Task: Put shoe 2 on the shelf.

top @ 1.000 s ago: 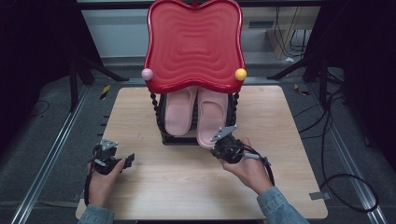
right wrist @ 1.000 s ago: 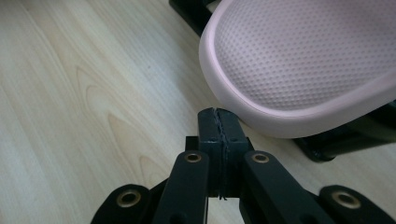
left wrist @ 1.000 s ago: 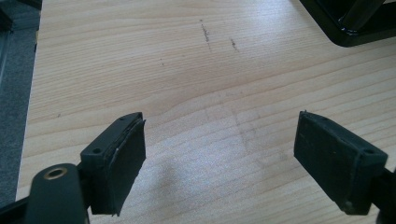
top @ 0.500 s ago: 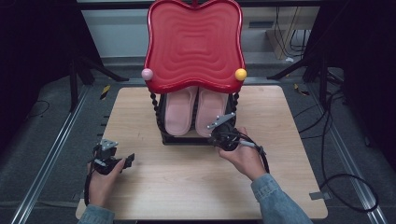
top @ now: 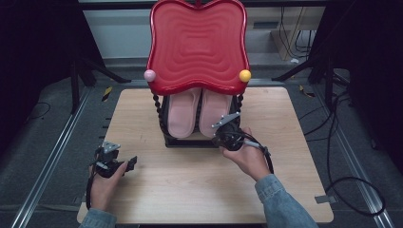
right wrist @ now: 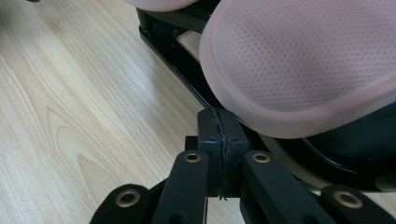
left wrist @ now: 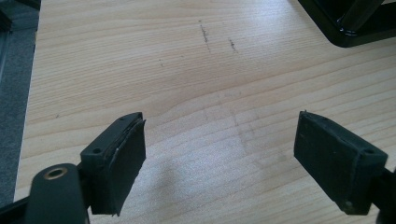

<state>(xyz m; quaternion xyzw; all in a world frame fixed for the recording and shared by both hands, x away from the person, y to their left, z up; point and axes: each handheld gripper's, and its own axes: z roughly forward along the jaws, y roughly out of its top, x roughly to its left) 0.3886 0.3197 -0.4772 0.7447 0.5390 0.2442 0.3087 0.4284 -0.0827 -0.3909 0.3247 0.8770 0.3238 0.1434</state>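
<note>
A black shoe rack [top: 189, 141] stands mid-table under a wavy red top [top: 198, 45]. Two pink slippers lean on its lower shelf, one at the left [top: 182, 111] and one at the right [top: 214, 111]. My right gripper [top: 219, 137] is shut with nothing between its pads. In the right gripper view its tip [right wrist: 219, 126] sits just under the rim of the right slipper [right wrist: 299, 65], against the black rack frame [right wrist: 177, 51]. My left gripper [top: 130, 164] rests at the front left, jaws open and empty [left wrist: 222, 121] over bare wood.
A pink ball [top: 150, 75] and a yellow ball [top: 244, 75] cap the rack's beaded posts. The wooden table [top: 294, 180] has free room on both sides of the rack and in front. Cables lie on the floor at the right [top: 351, 190].
My right gripper has moved forward, away from the person, up to the right slipper's lower end at the rack. The left gripper has stayed where it was.
</note>
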